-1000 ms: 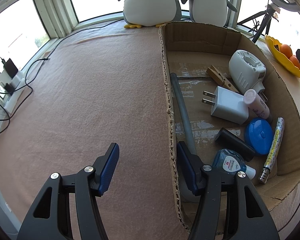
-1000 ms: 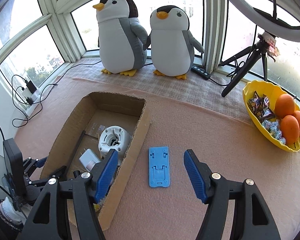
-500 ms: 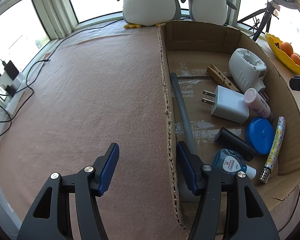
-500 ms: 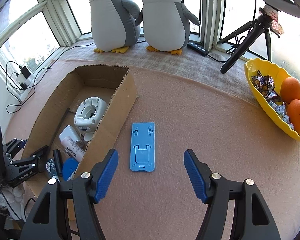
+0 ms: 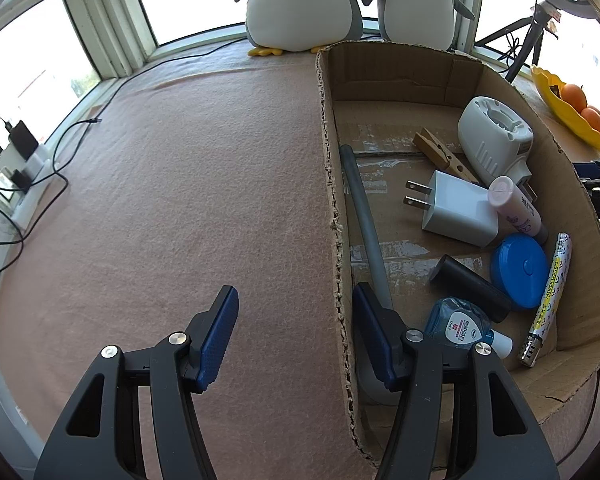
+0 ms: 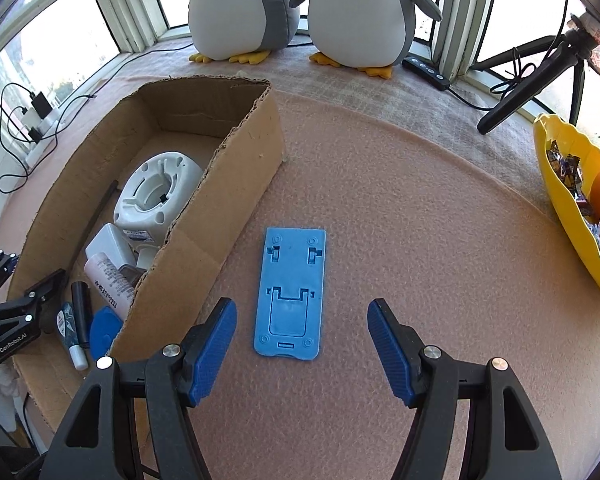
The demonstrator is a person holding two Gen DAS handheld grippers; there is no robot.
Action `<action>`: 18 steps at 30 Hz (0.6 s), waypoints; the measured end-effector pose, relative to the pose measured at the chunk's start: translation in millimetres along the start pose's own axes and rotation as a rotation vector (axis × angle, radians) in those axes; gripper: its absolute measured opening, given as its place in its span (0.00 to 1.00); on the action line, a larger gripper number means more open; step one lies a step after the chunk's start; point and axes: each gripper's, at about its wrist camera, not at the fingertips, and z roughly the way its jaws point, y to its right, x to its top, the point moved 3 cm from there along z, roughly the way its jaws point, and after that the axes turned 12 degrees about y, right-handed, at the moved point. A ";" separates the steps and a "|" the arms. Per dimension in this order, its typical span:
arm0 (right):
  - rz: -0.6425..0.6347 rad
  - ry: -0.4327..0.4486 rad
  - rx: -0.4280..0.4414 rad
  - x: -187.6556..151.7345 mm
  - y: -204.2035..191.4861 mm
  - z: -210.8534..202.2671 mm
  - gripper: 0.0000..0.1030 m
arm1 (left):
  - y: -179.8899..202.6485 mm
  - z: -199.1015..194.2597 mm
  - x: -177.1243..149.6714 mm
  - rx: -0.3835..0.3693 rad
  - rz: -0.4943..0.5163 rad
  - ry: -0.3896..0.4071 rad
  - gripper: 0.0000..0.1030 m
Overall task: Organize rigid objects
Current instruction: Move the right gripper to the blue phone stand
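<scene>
Right gripper [image 6: 302, 344] was spread wide and empty, blue phone stand [image 6: 291, 294] flat on the felt dead ahead at 12 o'clock between its fingers, long axis 12-to-6, cardboard box [image 6: 220, 216] at 10 o'clock.

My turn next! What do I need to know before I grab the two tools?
Left tool: open, empty, straddling the cardboard box's near wall.
Right tool: open, empty, hovering just short of the blue phone stand.
The phone stand lies flat on the pink mat, beside the box, outside it.
Done: the box already holds the white charger, clothespin, blue round case, lighter and others.
Left: grip the phone stand with the right tool and put it in the box.
</scene>
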 end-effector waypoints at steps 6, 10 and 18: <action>0.004 -0.020 -0.017 1.0 5.1 11.6 0.62 | -0.1 0.0 -0.1 0.000 -0.001 0.000 0.58; -0.005 -0.022 -0.022 2.0 7.3 15.0 0.62 | -0.1 0.0 -0.1 0.000 0.000 0.000 0.58; -0.040 -0.036 -0.053 6.3 8.5 19.0 0.55 | -0.2 0.0 -0.1 0.000 -0.001 0.000 0.58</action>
